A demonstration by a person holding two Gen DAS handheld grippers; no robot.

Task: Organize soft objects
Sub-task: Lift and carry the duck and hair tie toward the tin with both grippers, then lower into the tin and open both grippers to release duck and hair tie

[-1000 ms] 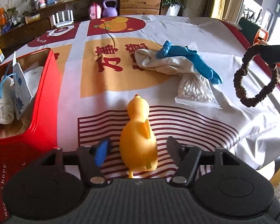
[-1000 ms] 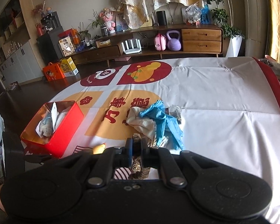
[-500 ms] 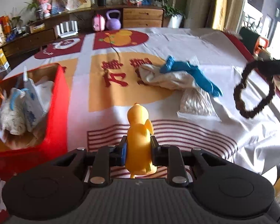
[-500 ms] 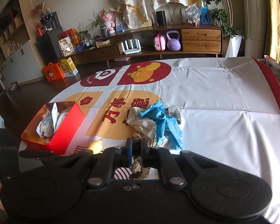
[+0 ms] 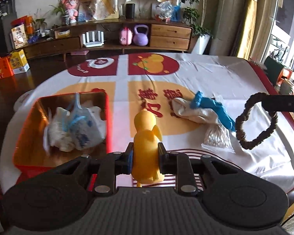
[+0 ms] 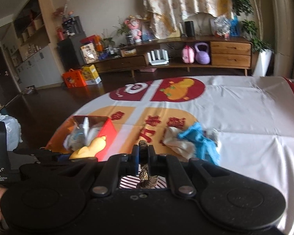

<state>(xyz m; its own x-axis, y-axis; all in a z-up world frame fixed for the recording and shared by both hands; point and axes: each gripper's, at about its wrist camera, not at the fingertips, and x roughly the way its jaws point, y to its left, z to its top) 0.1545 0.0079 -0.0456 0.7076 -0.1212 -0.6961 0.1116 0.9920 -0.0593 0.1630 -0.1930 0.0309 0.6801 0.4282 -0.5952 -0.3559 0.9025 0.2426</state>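
The worktop (image 5: 215,74) wears a white cloth printed with red and yellow panels. At its left near part stands a red box (image 5: 107,121) with bagged soft things (image 5: 76,129) inside. Toward the right lies a heap: a cream cloth (image 5: 194,111), a blue glove (image 5: 215,107) across it, and a clear bag of white beads (image 5: 215,139) just nearer. The left tool (image 5: 145,156) is clamped on a yellow duck (image 5: 147,143), lifted clear of the cloth, right of the box. The right tool (image 6: 143,156) is closed on a brown scrunchie (image 5: 254,121), which hangs as a loop right of the heap.
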